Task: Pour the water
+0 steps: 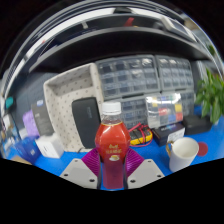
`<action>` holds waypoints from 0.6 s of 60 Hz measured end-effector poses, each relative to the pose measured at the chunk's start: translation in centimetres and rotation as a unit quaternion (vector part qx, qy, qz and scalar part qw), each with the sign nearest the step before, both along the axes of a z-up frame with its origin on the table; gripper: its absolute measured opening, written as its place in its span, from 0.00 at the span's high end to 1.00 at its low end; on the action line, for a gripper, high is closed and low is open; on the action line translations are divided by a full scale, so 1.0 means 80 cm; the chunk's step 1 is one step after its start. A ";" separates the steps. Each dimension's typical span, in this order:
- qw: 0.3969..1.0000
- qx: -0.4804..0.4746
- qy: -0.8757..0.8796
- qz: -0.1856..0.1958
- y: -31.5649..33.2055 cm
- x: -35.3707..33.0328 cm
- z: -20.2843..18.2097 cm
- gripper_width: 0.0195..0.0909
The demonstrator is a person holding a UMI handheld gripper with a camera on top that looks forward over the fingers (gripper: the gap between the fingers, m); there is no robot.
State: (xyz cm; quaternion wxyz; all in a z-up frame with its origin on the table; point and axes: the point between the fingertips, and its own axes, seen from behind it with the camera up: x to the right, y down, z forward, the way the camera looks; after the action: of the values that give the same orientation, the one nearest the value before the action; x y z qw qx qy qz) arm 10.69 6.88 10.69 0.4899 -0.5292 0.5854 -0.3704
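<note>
step: bottle held, pour not begun | my fingers (113, 170) pinched the red bottle (113, 148), upright | white cup (184, 153) on blue counter (60, 158), near right | next: carry over cup, tilt

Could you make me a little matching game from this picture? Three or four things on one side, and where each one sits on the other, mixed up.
Things:
1. bottle
2. cup
3. plant
4. drawer cabinet

Places:
A. far behind the bottle, against the back
B. between the gripper fingers, held by both
C. on the blue table, right of the bottle
D. beyond the cup, at the far right

Pairs: 1-B, 2-C, 3-D, 4-A
</note>
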 end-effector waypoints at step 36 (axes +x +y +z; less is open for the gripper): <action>0.728 0.675 0.000 -0.121 -0.095 -0.011 0.068 0.85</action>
State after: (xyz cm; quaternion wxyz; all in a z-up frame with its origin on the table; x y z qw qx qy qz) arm 9.82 -0.76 16.12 0.6690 0.0161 0.7402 0.0657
